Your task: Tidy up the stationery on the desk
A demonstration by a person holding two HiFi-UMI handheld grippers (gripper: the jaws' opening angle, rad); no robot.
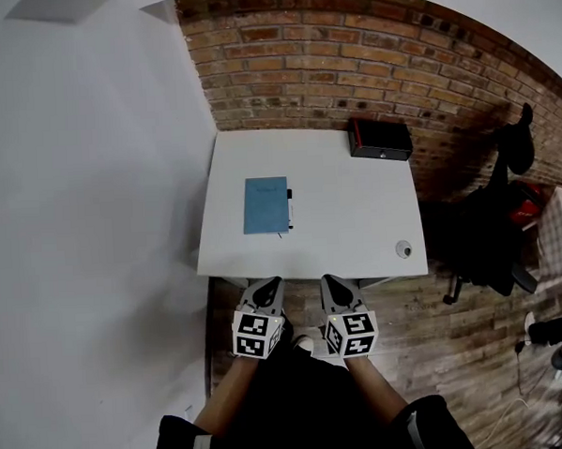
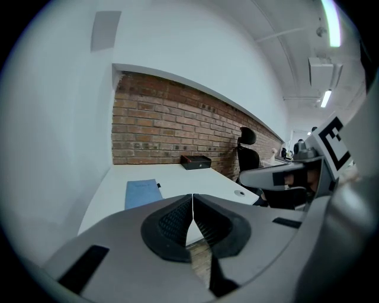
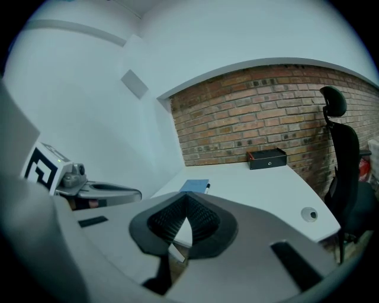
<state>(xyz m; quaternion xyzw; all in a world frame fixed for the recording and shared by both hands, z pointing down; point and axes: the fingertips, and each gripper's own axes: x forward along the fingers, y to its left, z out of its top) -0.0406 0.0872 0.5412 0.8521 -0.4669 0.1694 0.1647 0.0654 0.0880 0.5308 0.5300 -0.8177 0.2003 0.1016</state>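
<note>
1. Standing at the front edge of a white worktop (image 1: 346,206), we hold the left claw (image 1: 268,285) and the right claw (image 1: 332,284) side by side. Their tips stop just short of that edge and touch nothing on the surface.
2. Seen in its own view, the left claw is clenched. Its ribbed black pads (image 2: 177,219) meet along a thin seam with nothing between them.
3. The right claw is clenched as well, its dark pads (image 3: 201,220) pressed together at the tip and carrying nothing.
4. A blue notebook (image 1: 266,205) lies flat and closed on the left half of the worktop. It sits roughly midway between the front and back edges, well apart from both claws.
5. A black pen (image 1: 290,209) lies just beside the notebook's right edge, running parallel to it. We cannot tell whether the two touch.
6. A black box (image 1: 380,138) with a red edge sits at the far right corner of the worktop, close against the brick wall (image 1: 347,56).
7. A round cable port (image 1: 403,249) is set into the worktop near its front right corner, apart from the stationery.
8. A black office chair (image 1: 492,227) stands to the right of the worktop on a wood-plank floor (image 1: 429,352), and a plain white wall (image 1: 81,182) runs along the left side.
</note>
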